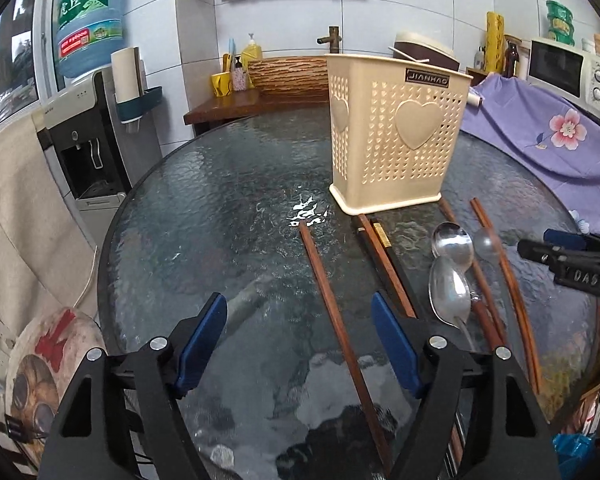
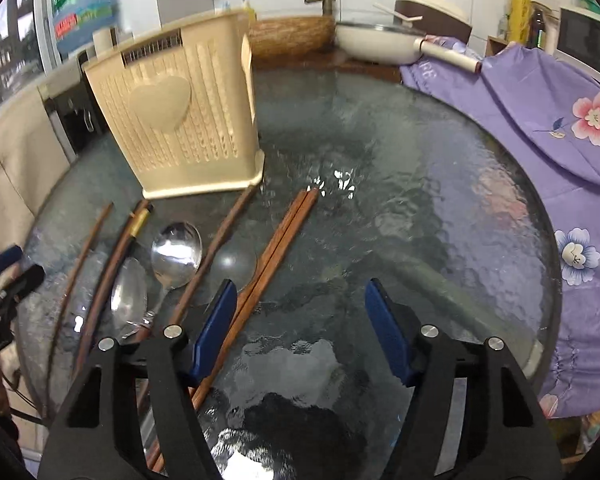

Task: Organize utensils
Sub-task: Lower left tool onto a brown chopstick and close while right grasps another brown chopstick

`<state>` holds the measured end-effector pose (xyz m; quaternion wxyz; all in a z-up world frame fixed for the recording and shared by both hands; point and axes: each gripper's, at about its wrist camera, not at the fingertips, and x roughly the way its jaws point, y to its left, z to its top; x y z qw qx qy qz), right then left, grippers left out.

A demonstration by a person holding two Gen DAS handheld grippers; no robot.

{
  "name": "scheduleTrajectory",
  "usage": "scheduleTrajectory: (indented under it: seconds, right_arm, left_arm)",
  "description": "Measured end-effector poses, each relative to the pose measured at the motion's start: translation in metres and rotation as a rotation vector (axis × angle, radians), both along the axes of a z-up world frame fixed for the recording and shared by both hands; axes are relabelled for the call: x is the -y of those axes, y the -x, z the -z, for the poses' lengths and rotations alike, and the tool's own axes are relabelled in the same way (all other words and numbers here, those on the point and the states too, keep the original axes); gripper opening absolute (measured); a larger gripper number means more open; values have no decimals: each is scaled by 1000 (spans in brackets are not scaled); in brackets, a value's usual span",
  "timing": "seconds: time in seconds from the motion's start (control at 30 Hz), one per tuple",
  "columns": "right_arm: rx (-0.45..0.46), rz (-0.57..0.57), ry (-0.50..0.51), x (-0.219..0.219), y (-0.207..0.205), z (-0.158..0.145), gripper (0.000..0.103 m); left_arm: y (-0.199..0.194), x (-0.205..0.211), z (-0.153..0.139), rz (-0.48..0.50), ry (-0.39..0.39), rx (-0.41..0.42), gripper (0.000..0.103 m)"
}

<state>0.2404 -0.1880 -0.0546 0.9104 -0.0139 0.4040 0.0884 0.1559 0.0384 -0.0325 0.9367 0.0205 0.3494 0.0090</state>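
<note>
Glass table: basket, chopsticks, spoons loose. Left gripper, right gripper spread, empty. Nothing sorted; next, pinch one chopstick.

Left tongs and right tongs, black angular arms, blue pads, silver screws

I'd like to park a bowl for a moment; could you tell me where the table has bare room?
Free: the glass table left of the lone chopstick, and the stretch between the paired chopsticks and purple cloth. Crowded: below the basket, around the spoons.
</note>
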Motion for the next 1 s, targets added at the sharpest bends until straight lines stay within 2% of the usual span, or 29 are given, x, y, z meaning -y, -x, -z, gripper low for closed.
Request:
scheduleTrajectory:
  seconds: [0.13,0.23,0.4,0.57,0.67,0.83,1.0]
  right_arm:
    - [-18,-14,54,-11,0,11,66]
    - [-9,-22,64,-12,2,12,66]
    - [-15,-40,139,-11,6,13,66]
    - [-30,-40,120,3,5,11,66]
    - [-32,-39,125,0,-3,9,58]
    - [-64,-26,113,-8,-31,4,49]
    - [-96,-19,101,-17,-53,3,37]
  left_arm:
    - [-5,0,3,1,-5,-12,73]
    - [-8,0,6,6,-6,-23,73]
    - [-10,1,9,7,-9,-32,73]
    - [-20,-4,12,1,15,-67,73]
    - [-32,-2,12,4,27,-97,73]
    - [-52,10,13,2,-7,-133,70]
    - [-75,9,20,-25,50,-200,58]
